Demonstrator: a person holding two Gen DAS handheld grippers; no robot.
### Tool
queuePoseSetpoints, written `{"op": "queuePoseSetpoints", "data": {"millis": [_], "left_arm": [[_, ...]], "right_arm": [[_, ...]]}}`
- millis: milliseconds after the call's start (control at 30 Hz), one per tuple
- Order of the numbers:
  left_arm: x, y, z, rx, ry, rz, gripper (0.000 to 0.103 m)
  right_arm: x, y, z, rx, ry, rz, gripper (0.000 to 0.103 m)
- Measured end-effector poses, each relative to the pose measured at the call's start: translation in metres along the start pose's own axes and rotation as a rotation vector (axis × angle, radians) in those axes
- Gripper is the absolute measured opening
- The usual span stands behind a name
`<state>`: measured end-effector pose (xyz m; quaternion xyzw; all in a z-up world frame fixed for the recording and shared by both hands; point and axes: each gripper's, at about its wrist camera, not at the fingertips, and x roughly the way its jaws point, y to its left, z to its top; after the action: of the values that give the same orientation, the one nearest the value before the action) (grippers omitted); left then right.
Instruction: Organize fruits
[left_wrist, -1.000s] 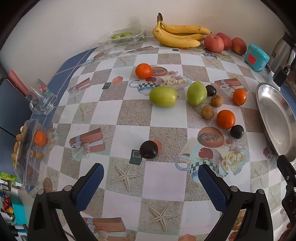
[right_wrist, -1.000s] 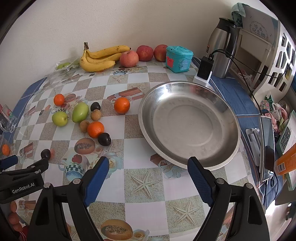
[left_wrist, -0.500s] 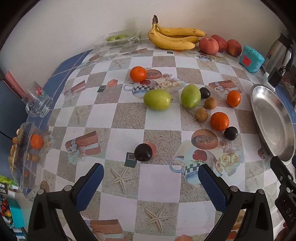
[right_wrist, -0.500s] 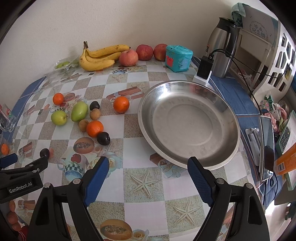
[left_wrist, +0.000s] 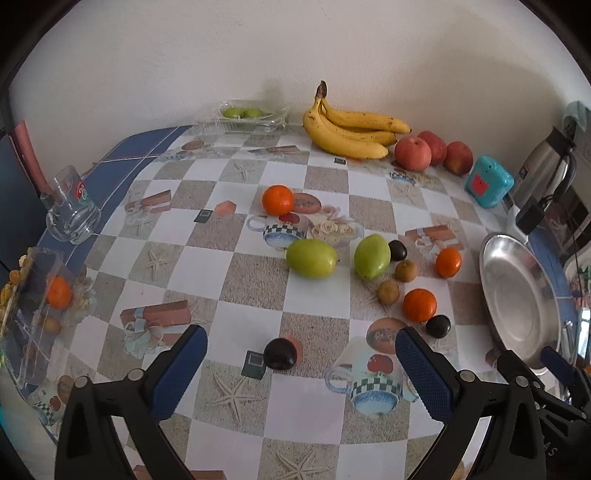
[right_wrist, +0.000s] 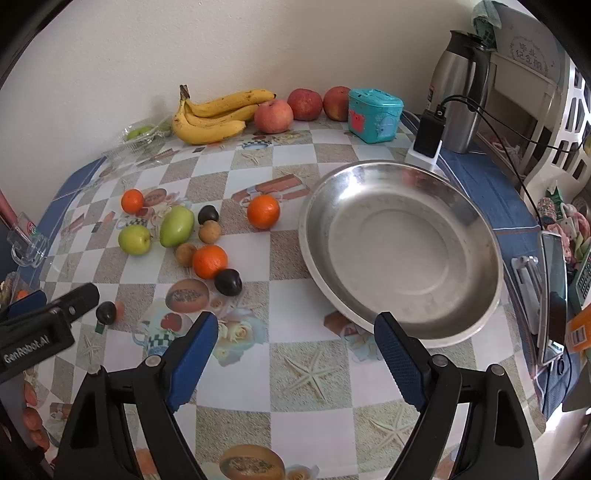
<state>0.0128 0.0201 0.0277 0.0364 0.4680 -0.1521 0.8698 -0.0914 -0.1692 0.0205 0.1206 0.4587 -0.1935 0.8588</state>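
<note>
Bench (right_wrist: 306, 299), checked cloth printed with starfish and cups: carries everything I list.

Round stainless steel dish (right_wrist: 402, 254): toward the right edge, nothing in it.

Steel thermos jug (right_wrist: 460, 88): far right corner.

Bunch of yellow bananas (left_wrist: 351, 129): along the far edge, against the wall, three red apples (left_wrist: 413, 153) just beside it on the right.

Turquoise box (right_wrist: 375, 114): next along the far edge.

Two green oval fruits (left_wrist: 312, 257): mid-bench, side by side.

Three orange tangerines (left_wrist: 419, 304): scattered around the green pair.

Two small brown fruits (left_wrist: 388, 291): between the green fruits and the nearest tangerine.

Dark plum (left_wrist: 280, 353): alone, nearest my left gripper (left_wrist: 301, 369), lying on the cloth between its blue pads; jaws wide, nothing held.

Right gripper (right_wrist: 295, 354): over bare cloth at the dish's near rim; jaws wide, nothing held.
</note>
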Motion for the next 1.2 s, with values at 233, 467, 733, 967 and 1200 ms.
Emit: {"op": "queuePoseSetpoints", "data": {"millis": [233, 467, 733, 967, 1200], "left_arm": [[-0.002, 0.012, 0.007, -0.037, -0.065, -0.010, 0.103], [0.018, 0.020, 0.004, -0.059, 0.024, -0.037, 0.103], [0.044, 0.024, -0.010, -0.076, 0.141, 0.019, 0.103], [0.061, 0.027, -0.016, -0.098, 0.194, 0.028, 0.098], [0.072, 0.021, -0.018, -0.079, 0.234, 0.011, 0.088]], "right_arm": [[0.002, 0.005, 0.016, 0.046, -0.051, 0.060, 0.087], [0.016, 0.015, 0.032, 0.075, -0.010, 0.196, 0.102], [0.036, 0.038, 0.042, 0.004, 0.014, 0.190, 0.102], [0.064, 0.038, 0.038, -0.017, 0.098, 0.162, 0.079], [0.084, 0.037, 0.028, -0.022, 0.179, 0.165, 0.062]]}}
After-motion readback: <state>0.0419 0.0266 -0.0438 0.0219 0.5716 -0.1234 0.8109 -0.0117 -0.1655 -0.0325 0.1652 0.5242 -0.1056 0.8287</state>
